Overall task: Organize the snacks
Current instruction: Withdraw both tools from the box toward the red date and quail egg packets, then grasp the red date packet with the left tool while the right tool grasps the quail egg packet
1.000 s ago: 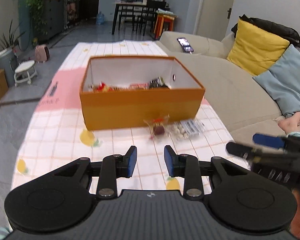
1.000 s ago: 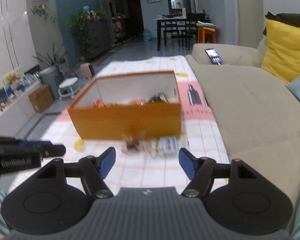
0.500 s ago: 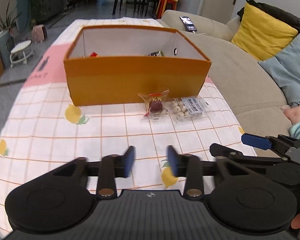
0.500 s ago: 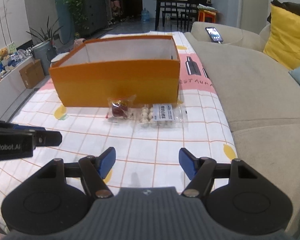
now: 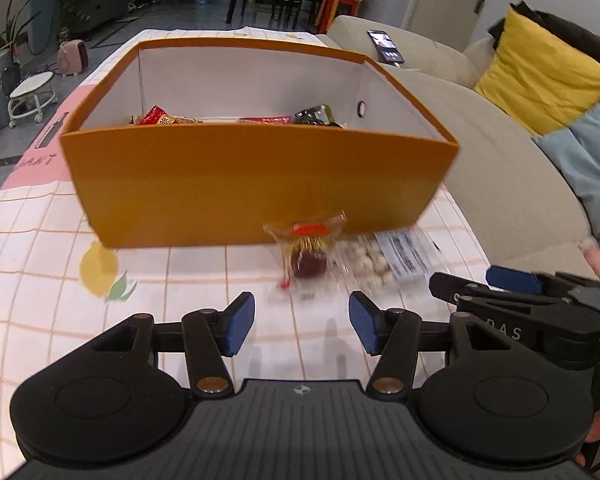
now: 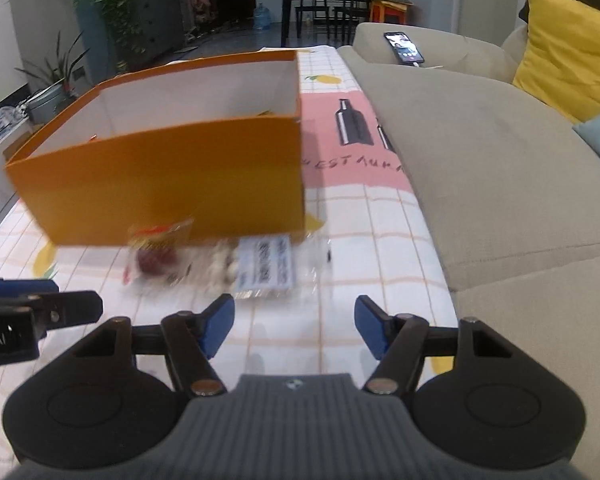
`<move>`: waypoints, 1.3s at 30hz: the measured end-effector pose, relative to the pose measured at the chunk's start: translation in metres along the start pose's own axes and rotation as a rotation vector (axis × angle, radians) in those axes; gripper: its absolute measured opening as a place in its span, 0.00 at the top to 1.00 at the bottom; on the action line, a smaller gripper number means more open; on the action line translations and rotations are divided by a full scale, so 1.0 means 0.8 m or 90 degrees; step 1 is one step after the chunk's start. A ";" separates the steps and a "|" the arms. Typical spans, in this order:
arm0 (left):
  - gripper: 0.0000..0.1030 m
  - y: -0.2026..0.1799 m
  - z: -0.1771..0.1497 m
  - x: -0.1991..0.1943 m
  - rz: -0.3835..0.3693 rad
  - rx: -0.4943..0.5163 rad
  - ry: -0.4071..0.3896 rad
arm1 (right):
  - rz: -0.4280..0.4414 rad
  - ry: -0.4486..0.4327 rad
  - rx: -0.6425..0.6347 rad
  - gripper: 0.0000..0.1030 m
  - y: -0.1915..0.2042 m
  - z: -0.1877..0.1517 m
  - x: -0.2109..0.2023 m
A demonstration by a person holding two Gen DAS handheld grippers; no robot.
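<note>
Hovering with left claw [image 5: 302, 326] and right claw [image 6: 290, 328] both spread and empty; red candy packet [image 5: 306, 250] lying just ahead of left, nut packet [image 6: 260, 268] ahead of right, both against orange box [image 5: 256, 184] on table [image 5: 28, 288]

Left gripper [image 5: 302, 322] jaws apart, empty, low over checked tablecloth [image 5: 28, 280]. Red-sweet packet [image 5: 306, 246] and white-ball packet [image 5: 384, 258] lie against orange box [image 5: 252, 184]. Right gripper [image 5: 504, 282] alongside.
</note>
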State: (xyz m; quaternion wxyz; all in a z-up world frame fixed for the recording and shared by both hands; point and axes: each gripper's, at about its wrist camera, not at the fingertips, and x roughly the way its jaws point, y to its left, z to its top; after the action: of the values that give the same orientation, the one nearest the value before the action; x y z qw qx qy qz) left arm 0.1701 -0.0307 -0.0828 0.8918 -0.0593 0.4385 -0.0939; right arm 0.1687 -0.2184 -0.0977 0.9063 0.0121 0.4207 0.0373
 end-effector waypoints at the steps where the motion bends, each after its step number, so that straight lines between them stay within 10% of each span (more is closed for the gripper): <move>1: 0.38 0.002 0.005 0.005 0.000 -0.010 -0.004 | -0.002 -0.002 0.006 0.39 -0.003 0.003 0.006; 15: 0.33 0.011 0.033 0.066 -0.017 -0.071 0.018 | 0.033 0.034 0.079 0.42 -0.025 0.020 0.059; 20: 0.59 0.018 0.036 0.070 -0.049 -0.091 0.040 | 0.062 0.047 0.081 0.51 -0.015 0.015 0.051; 39: 0.62 0.062 -0.029 -0.026 0.083 -0.070 0.106 | 0.192 0.133 -0.002 0.66 0.070 -0.053 -0.019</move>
State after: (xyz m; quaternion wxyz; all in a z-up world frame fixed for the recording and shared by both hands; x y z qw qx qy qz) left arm 0.1451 0.0216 -0.0904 0.8519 -0.0714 0.5186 -0.0162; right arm 0.1236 -0.1641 -0.1102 0.8417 0.0697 0.5062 0.1746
